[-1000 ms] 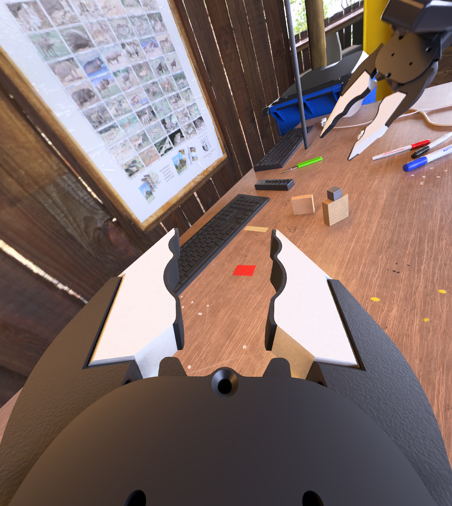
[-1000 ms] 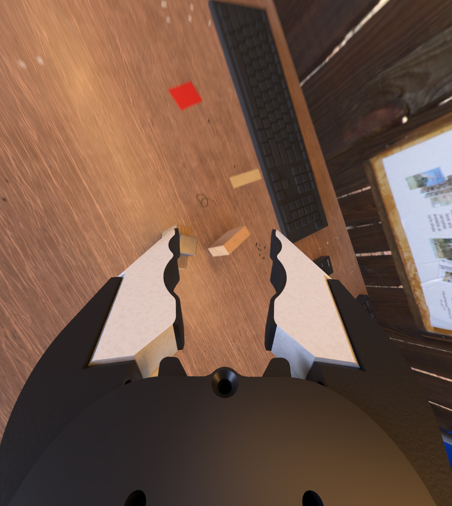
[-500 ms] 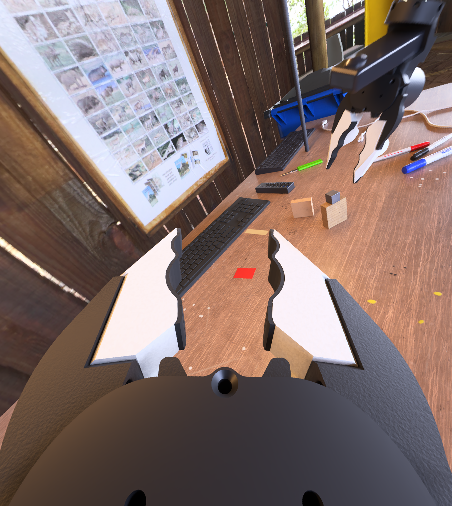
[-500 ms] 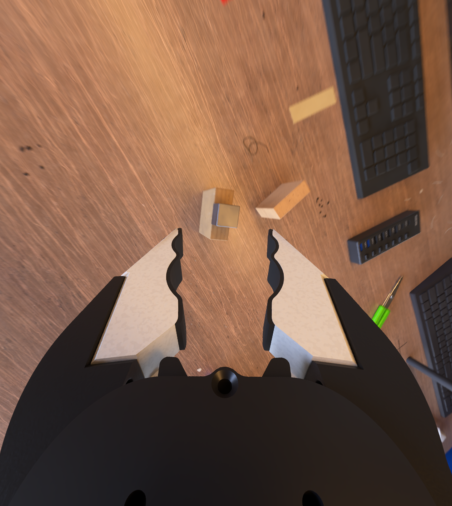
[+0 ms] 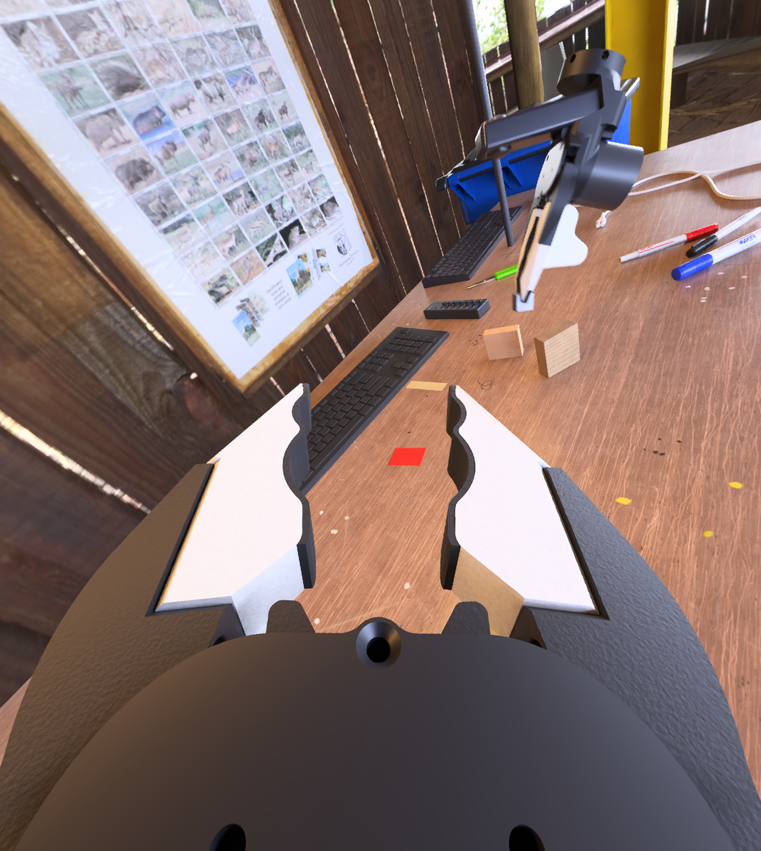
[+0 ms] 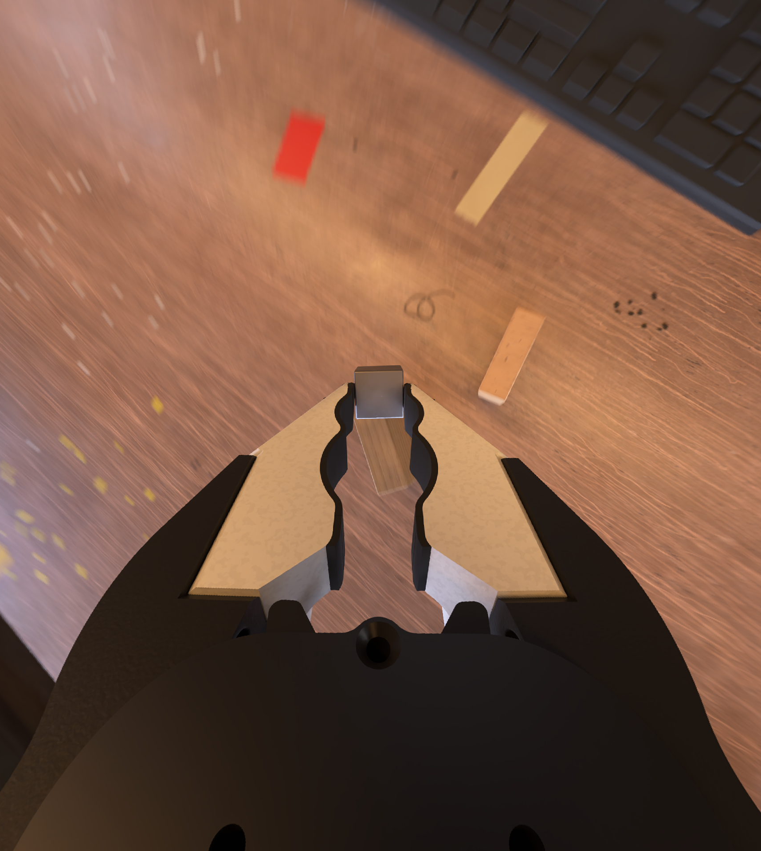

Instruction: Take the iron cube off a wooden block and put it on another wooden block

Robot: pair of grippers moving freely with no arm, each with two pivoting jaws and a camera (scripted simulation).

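Observation:
My right gripper (image 6: 378,389) is shut on the small grey iron cube (image 6: 378,391) and holds it in the air above the table. Below it, between the fingers, lies the light wooden block (image 6: 385,453) with a bare top. A second, flatter wooden block (image 6: 512,354) lies to its right. In the left wrist view the right gripper (image 5: 524,301) hangs over the far side of both blocks (image 5: 556,347) (image 5: 503,343) with the cube (image 5: 524,305) at its tips. My left gripper (image 5: 378,389) is open and empty, well short of the blocks.
A black keyboard (image 5: 369,391) lies along the wall edge, with a small black hub (image 5: 457,308) and a second keyboard (image 5: 471,251) behind. Markers (image 5: 715,251), a green screwdriver (image 5: 498,274), a blue bin (image 5: 494,179) and a thin pole (image 5: 494,138) stand farther back. A red patch (image 5: 406,457) and a tan strip (image 5: 425,386) mark the table.
My right gripper came down over the light block, shut on the iron cube and lifted it off. The block's top is now bare. My left gripper has barely moved.

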